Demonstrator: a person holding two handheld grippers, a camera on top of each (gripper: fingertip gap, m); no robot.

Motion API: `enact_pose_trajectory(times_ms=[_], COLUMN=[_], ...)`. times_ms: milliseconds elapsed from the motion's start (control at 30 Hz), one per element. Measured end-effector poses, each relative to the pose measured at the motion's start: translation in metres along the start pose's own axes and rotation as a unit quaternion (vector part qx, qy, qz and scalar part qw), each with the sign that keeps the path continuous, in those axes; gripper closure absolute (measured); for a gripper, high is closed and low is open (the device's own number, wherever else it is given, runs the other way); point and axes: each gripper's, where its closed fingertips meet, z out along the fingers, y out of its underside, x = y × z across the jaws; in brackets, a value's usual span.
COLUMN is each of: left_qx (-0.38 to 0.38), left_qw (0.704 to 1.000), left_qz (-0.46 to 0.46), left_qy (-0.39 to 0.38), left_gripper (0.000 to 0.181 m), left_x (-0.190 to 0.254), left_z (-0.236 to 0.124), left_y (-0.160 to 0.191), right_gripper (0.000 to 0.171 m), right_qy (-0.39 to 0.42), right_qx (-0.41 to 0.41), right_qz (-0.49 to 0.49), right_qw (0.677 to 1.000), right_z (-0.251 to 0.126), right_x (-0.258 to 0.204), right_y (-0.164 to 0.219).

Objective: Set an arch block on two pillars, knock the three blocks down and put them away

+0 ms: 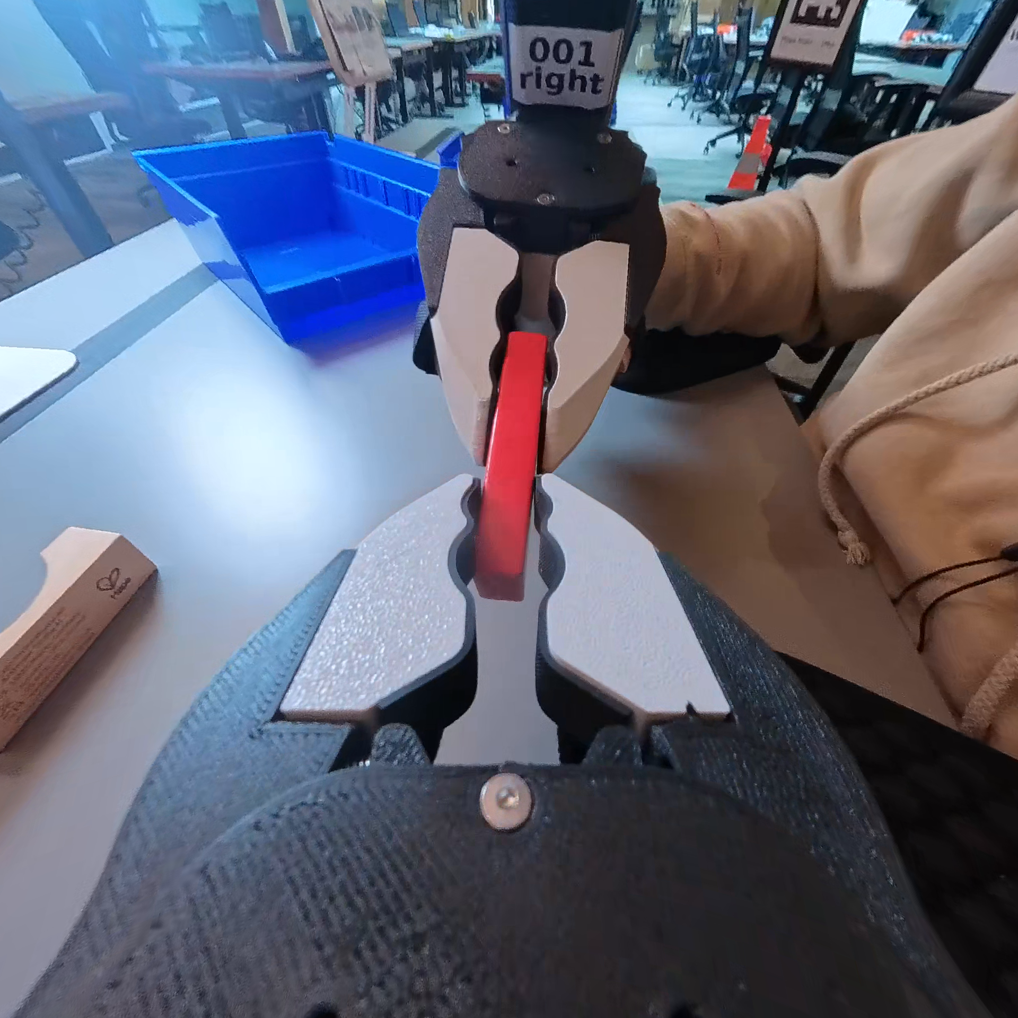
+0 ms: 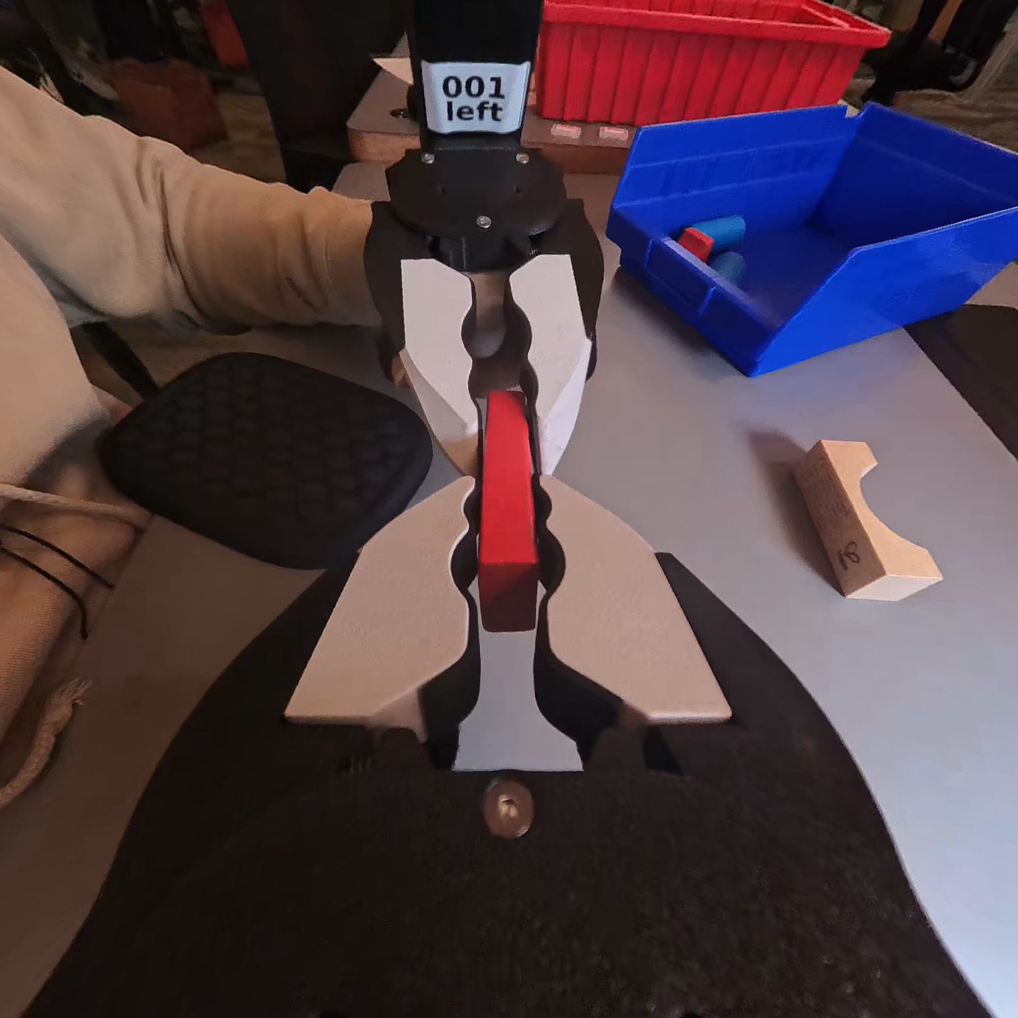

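Observation:
A long red block point(image 1: 509, 496) hangs above the grey table point(image 1: 220, 440), held at both ends. My left gripper point(image 1: 505, 485) is shut on its near end in the left wrist view. My right gripper point(image 1: 515, 460) faces it and is shut on the far end. In the right wrist view the red block point(image 2: 507, 529) sits between my right gripper point(image 2: 505, 487) and the left gripper point(image 2: 507, 463). A plain wooden arch block point(image 1: 66, 611) lies on its side on the table; it also shows in the right wrist view point(image 2: 865, 529).
An empty blue bin point(image 1: 286, 220) stands behind the right gripper. Another blue bin point(image 2: 826, 264) holds two blue cylinders point(image 2: 721, 231) and a small red block point(image 2: 695, 241). A red crate point(image 2: 688, 66) stands behind it. A black chair seat point(image 2: 264, 457) is at the table edge. Left and right tips are no more than a few centimetres apart.

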Motion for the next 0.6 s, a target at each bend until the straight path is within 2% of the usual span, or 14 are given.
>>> enact_pose_trajectory(times_ms=[33, 100, 167, 233, 300, 400, 500, 567, 600], left_qx=[0.004, 0.001, 0.003, 0.010, 0.002, -0.005, -0.015, -0.018, -0.019], left_qw=[1.000, 0.999, 0.998, 0.995, 0.992, 0.989, 0.989, 0.988, 0.988], left_qz=[0.005, 0.015, -0.004, -0.022, -0.024, -0.027, -0.021, -0.016, -0.016], left_qy=[-0.007, -0.042, -0.070, -0.097, -0.126, -0.142, -0.148, -0.151, -0.152], left_gripper=[0.162, 0.141, 0.130, 0.130, 0.131, 0.133, 0.134, 0.134, 0.135], left_x=[-0.002, -0.015, -0.030, -0.044, -0.056, -0.062, -0.063, -0.063, -0.064], left_z=[0.000, -0.001, -0.003, -0.007, -0.010, -0.010, -0.008, -0.008, -0.008], left_y=[0.001, 0.006, 0.011, 0.015, 0.022, 0.027, 0.031, 0.031, 0.031], right_gripper=[0.155, 0.155, 0.155, 0.155, 0.155, 0.155, 0.155, 0.153, 0.144], right_qy=[0.003, 0.031, 0.103, 0.213, 0.357, 0.533, 0.585, 0.582, 0.576], right_qx=[-0.003, -0.008, -0.008, -0.002, -0.021, -0.102, -0.187, -0.233, -0.255], right_qz=[-0.002, -0.003, -0.002, 0.006, 0.019, 0.069, 0.137, 0.170, 0.180], right_qw=[1.000, 0.999, 0.995, 0.977, 0.934, 0.837, 0.777, 0.760, 0.756], right_z=[-0.003, -0.017, -0.045, -0.089, -0.148, -0.233, -0.271, -0.274, -0.271], right_x=[0.002, 0.017, 0.047, 0.089, 0.134, 0.180, 0.196, 0.202, 0.203], right_y=[0.000, -0.001, -0.006, -0.010, 0.000, 0.048, 0.107, 0.142, 0.155])
